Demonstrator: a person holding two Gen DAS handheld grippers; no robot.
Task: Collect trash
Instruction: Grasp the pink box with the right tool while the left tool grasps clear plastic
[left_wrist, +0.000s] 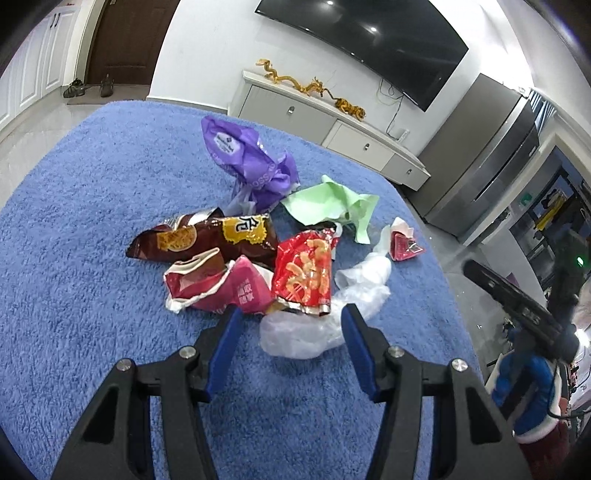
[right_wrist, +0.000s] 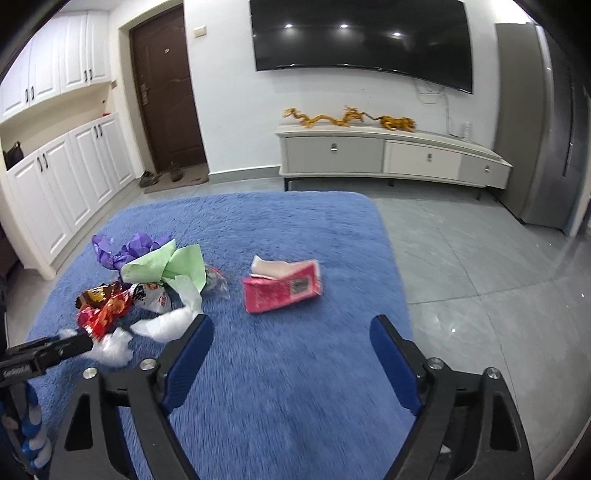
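A pile of trash lies on a blue fluffy cloth (left_wrist: 92, 221): a purple bag (left_wrist: 251, 158), green paper (left_wrist: 332, 203), a brown snack bag (left_wrist: 207, 238), a pink torn pack (left_wrist: 221, 286), a red snack wrapper (left_wrist: 304, 275) and clear plastic (left_wrist: 314, 328). My left gripper (left_wrist: 291, 317) is open, its jaws either side of the clear plastic's near end. My right gripper (right_wrist: 291, 328) is open and empty above the cloth, short of a separate pink packet (right_wrist: 282, 290). That packet also shows in the left wrist view (left_wrist: 402, 243). The pile lies to the right gripper's left (right_wrist: 147, 273).
The cloth (right_wrist: 295, 387) ends at a grey tiled floor (right_wrist: 480, 277) on the right. A white TV cabinet (right_wrist: 388, 155) with golden dragon figures stands at the far wall under a TV. White cupboards and a brown door are at the left.
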